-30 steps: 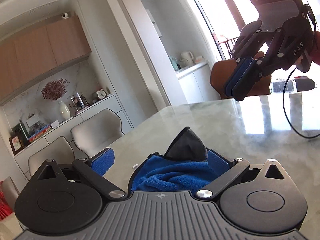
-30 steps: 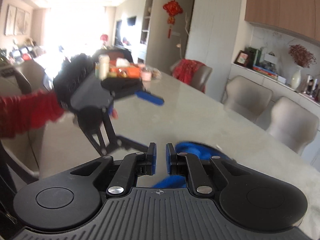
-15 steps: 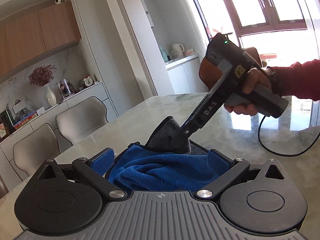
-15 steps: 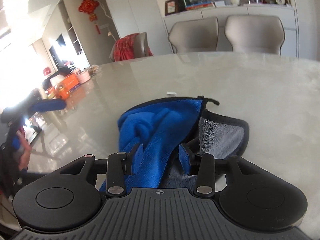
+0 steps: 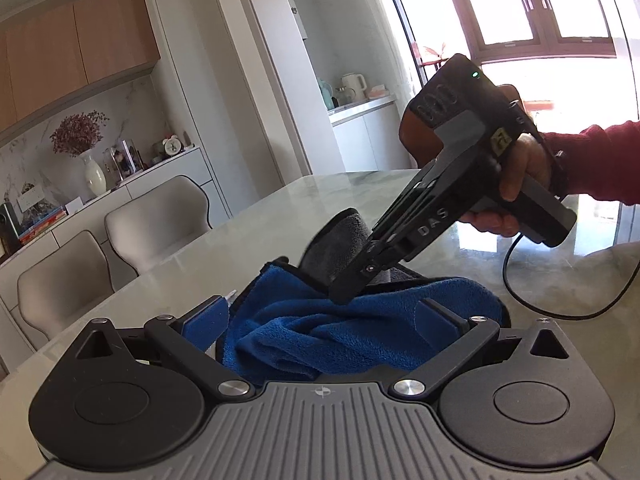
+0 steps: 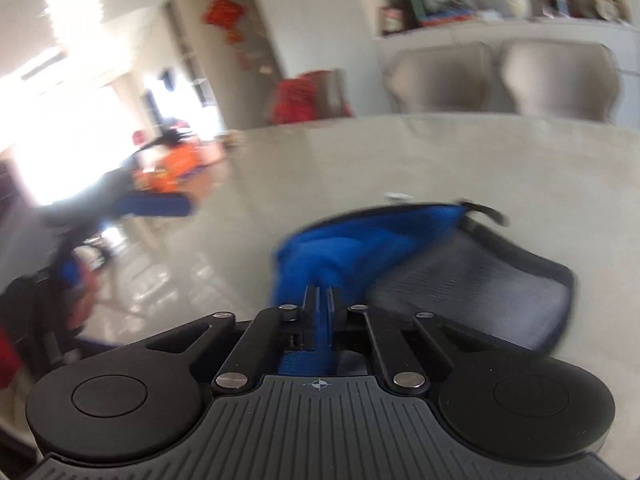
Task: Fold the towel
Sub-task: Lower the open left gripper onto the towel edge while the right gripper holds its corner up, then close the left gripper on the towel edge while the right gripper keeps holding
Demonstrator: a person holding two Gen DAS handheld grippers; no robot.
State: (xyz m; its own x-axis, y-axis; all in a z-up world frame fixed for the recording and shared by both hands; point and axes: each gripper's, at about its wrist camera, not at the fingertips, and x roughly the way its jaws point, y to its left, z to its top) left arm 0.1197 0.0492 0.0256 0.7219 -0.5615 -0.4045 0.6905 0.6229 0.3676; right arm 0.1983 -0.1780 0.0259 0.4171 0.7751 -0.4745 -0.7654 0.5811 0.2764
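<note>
Here, right gripper [image 6: 319, 300] pinching fluffy blue towel [image 5: 360, 332] (grey reverse), left gripper [image 5: 324, 314] spread wide.

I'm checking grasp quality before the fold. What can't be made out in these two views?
- Left wrist view: the right claw tips sink into the towel, so how much cloth they pinch is hidden.
- Left wrist view: the towel's near edge is covered by the left claw body.
- Right wrist view: motion blur smears the towel's folds and the table clutter.
</note>
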